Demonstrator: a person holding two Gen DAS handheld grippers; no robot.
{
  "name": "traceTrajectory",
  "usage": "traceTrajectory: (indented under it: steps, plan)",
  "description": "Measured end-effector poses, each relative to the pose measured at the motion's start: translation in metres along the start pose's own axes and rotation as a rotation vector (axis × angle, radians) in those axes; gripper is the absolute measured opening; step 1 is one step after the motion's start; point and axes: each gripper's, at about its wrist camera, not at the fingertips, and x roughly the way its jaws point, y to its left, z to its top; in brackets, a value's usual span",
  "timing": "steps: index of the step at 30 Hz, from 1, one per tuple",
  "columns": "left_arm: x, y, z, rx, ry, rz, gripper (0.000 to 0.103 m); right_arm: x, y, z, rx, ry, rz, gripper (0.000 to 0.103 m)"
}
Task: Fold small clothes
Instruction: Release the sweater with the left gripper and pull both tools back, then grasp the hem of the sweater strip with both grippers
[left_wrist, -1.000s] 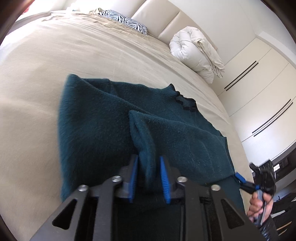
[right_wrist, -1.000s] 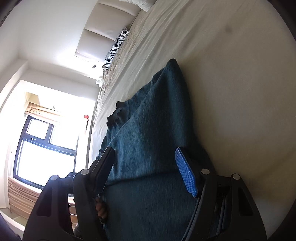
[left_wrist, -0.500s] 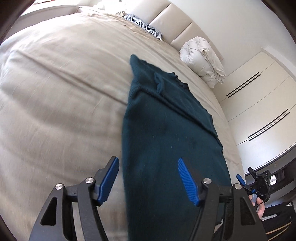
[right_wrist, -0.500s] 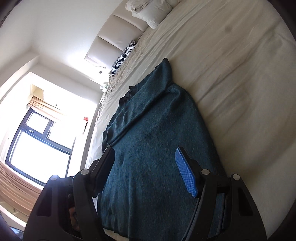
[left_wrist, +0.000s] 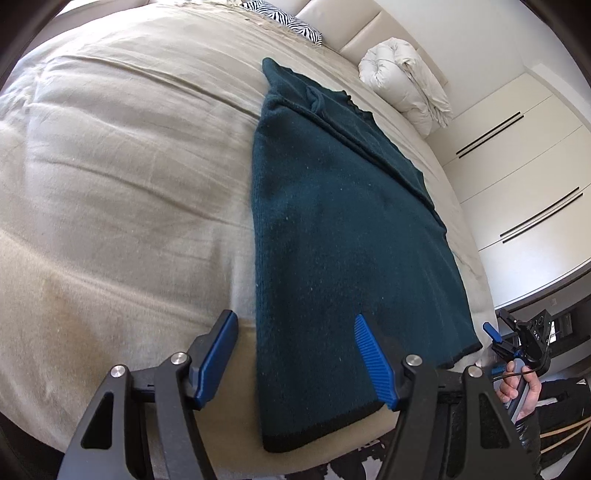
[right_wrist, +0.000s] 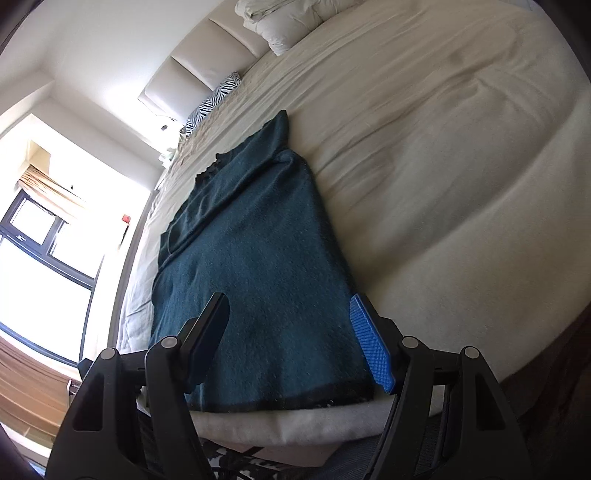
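Note:
A dark teal knit sweater (left_wrist: 343, 229) (right_wrist: 255, 266) lies flat on the beige bed, folded lengthwise into a long strip, its hem at the bed's near edge and its collar far up. My left gripper (left_wrist: 295, 350) hovers open above the hem's left corner, nothing between its blue pads. My right gripper (right_wrist: 288, 339) stands open over the hem too, empty. In the left wrist view the right gripper (left_wrist: 502, 339) shows at the far right, held by a hand (left_wrist: 517, 387).
The beige bedsheet (left_wrist: 110, 184) spreads wide to the left of the sweater. A rolled white duvet (left_wrist: 402, 81) and a zebra pillow (left_wrist: 291, 18) lie by the headboard. White wardrobe doors (left_wrist: 524, 166) stand to the right, a bright window (right_wrist: 44, 258) to the left.
My left gripper let go of the sweater fold and opened. Both grippers pulled back toward the bed's near edge, so the whole sweater now lies flat in view.

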Motion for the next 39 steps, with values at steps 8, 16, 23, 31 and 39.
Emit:
traceTrajectory:
  steps: [8,16,23,31,39]
  plan:
    - [0.003,-0.003,-0.009,0.006,0.053,0.005,0.068,0.011,-0.028,-0.020,0.023,0.145,-0.053,0.067]
    - [0.000,0.001,-0.022,-0.043,0.113,-0.039,0.068,0.012,-0.034,-0.018,0.070,0.156,0.018,0.067]
    - [0.001,0.009,-0.029,-0.096,0.134,-0.087,0.066,0.013,-0.037,-0.018,0.094,0.156,0.052,0.064]
    - [0.002,0.016,-0.028,-0.114,0.149,-0.072,0.031,0.015,-0.039,-0.016,0.106,0.166,0.062,0.058]
    - [0.002,0.020,-0.027,-0.131,0.156,-0.073,0.030,0.020,-0.042,-0.015,0.124,0.186,0.075,0.048]
